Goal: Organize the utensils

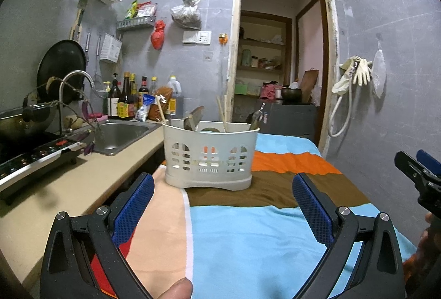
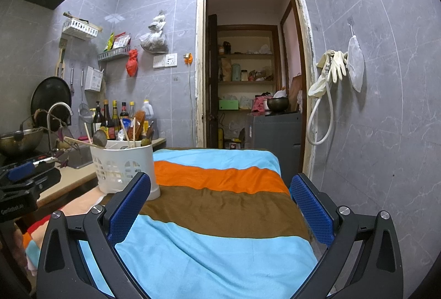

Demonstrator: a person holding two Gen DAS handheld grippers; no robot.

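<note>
A utensil holder (image 1: 209,155) stands on the striped cloth (image 1: 248,238), at twelve o'clock from the left gripper (image 1: 223,205). Chopsticks (image 1: 222,112) and spoons stand in it. The sink (image 1: 121,133) lies at ten o'clock, bottles (image 1: 124,100) behind it.

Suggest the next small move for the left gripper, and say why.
Probably ease the left gripper forward toward the holder. Both grippers are open and empty, the right gripper too, the cloth between them is bare, and the utensils all stand in the holder straight ahead.

Left tool (image 1: 222,195) and right tool (image 2: 220,195) apparently gape, empty.
</note>
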